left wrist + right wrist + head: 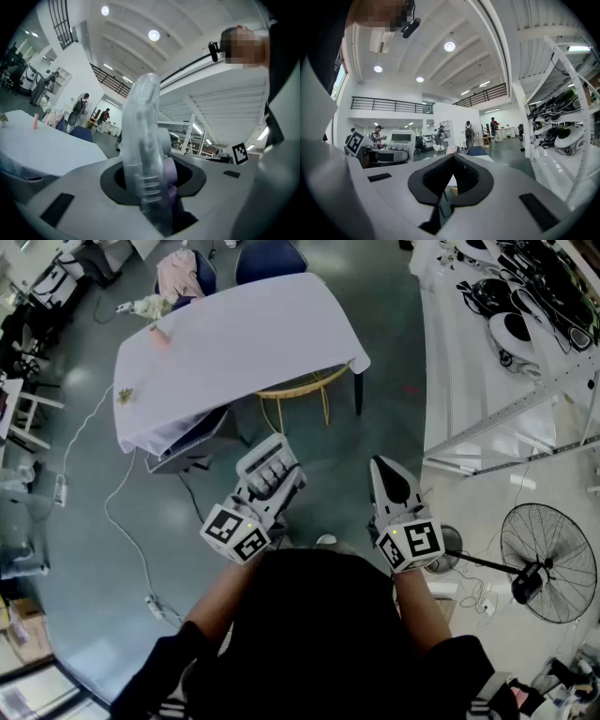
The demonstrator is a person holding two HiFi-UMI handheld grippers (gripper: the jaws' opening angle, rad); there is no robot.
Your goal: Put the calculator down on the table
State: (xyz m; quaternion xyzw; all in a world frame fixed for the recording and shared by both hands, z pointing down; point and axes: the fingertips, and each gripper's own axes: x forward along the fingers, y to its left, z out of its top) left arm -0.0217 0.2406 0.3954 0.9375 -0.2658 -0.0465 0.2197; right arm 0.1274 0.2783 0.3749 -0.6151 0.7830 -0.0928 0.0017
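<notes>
We are gripping the calculator [267, 463] in the left gripper [272, 491]. Its fingers [70, 192] are standing partly apart and pressing on the calculator's two faces. In the left gripper view the calculator [146, 154] is sitting edge-on between them and reaching out well past the tips.

The right gripper [380, 470] is carrying nothing: its fingers [429, 180] are resting tip against tip with no thing between them.

The table [244, 329], draped in a white cloth, is lying ahead of both sets of fingertips and lower than them. It is well apart from the calculator, with open floor in between.

So we are judging the task as barely under way: the calculator is in hand and off any surface, but not yet over the table. As we are reading it, what is left is carrying it forward until the left fingers are above the cloth. Then comes lowering it until it is resting flat, and opening the fingers to let it go.
</notes>
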